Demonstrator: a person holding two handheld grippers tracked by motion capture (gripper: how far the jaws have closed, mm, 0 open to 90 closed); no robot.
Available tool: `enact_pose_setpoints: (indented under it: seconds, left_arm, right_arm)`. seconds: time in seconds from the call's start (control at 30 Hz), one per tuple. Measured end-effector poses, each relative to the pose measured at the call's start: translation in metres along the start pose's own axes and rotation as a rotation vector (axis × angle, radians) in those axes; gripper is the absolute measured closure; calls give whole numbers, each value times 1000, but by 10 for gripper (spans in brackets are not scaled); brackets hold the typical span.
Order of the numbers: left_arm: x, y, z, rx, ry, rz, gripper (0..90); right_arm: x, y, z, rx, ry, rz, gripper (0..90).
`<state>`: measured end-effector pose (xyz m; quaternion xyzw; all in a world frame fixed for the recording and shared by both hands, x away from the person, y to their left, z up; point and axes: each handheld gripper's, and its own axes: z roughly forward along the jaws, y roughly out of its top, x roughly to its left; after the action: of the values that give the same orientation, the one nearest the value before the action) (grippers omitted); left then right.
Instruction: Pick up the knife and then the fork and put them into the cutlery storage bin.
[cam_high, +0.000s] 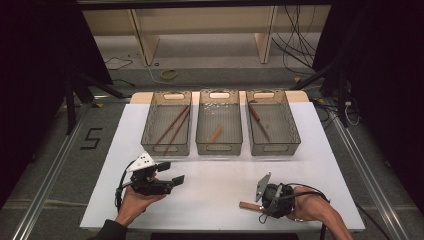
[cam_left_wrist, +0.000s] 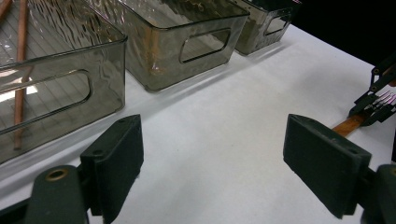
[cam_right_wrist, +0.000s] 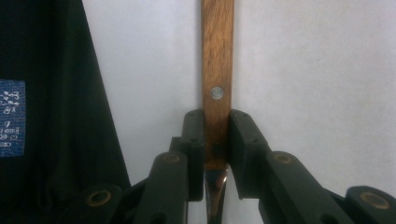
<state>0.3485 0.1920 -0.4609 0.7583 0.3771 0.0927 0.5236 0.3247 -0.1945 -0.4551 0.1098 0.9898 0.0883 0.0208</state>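
Right gripper view: right gripper (cam_right_wrist: 216, 140) is clamped on a wooden-handled utensil (cam_right_wrist: 217, 70) lying flat on the white table (cam_right_wrist: 303, 70), lower right of the high view. Left gripper (cam_left_wrist: 212, 163) hangs released, nothing between its jaws. Left bin (cam_high: 166, 125) holds chopsticks (cam_high: 172, 125), the other bins hold pieces too, so sorting looks nearly done; lift and drop remain.

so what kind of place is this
Probably a lab recording rig, not a kitchen: a white table with three clear bins lined up, black curtains around it, loose cables on the floor.
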Motion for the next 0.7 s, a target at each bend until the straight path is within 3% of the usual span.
enact_pose_setpoints:
  seconds: [0.1, 0.3, 0.47, 0.7]
  left_arm:
    - [0, 0, 0, 2, 0, 4, 196]
    - [0, 0, 0, -1, 0, 0, 196]
    - [0, 0, 0, -1, 1, 0, 196]
    - [0, 0, -1, -8, 1, -2, 194]
  right_arm:
    - [-1, 0, -2, -7, -11, 3, 778]
    - [-4, 0, -11, -63, -66, 76, 781]
    - [-13, -2, -20, -118, -102, 172, 781]
    - [-31, -10, -32, -230, -95, 317, 782]
